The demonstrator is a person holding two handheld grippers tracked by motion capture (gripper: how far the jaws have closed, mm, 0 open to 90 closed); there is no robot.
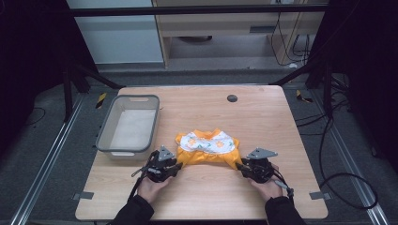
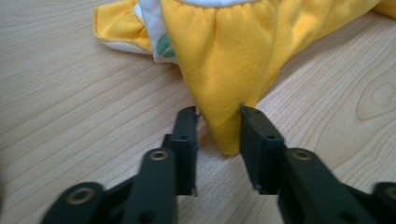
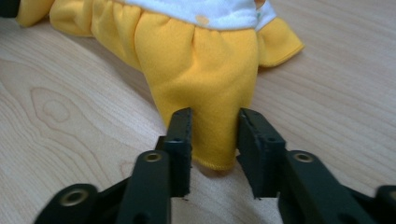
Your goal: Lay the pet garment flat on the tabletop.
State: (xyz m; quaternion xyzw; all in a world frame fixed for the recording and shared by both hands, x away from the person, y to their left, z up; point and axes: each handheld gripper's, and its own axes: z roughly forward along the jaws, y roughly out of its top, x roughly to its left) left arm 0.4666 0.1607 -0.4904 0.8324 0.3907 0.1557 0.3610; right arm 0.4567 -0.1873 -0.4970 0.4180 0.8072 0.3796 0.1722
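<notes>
— High view first: what's on the tabletop (image 1: 263, 112)?

— A small yellow garment (image 1: 206, 149) with a white printed panel lies flat near the front edge, about midway across. A grey bin (image 1: 106, 130) sits well to its left, near the left edge. A dark round disc (image 1: 232, 98) sits toward the far side.

— And the hands?

— Both come in from the bottom. The left gripper (image 1: 177, 165) is at the garment's near-left corner, the right gripper (image 1: 240, 166) at its near-right corner. Each carries a grey three-cornered plate on top, and a cable trails back from each toward the sleeves.

— Is the left one holding anything?

— From the left gripper view, the left gripper (image 2: 219, 126) has its jaws partly apart, one on each side of a pointed yellow corner of the garment (image 2: 229, 70). The cloth hangs slack between them; the right jaw touches its edge, the left stands just beside it. Not clamped.

— The right?

— Much the same. In the right gripper view, the right gripper (image 3: 215, 135) straddles a yellow flap of the garment (image 3: 201, 70), jaws narrowly apart with the hem between them. The flap fills most of the gap, but I cannot tell that it is pinched. The cloth rests on the wood.
</notes>
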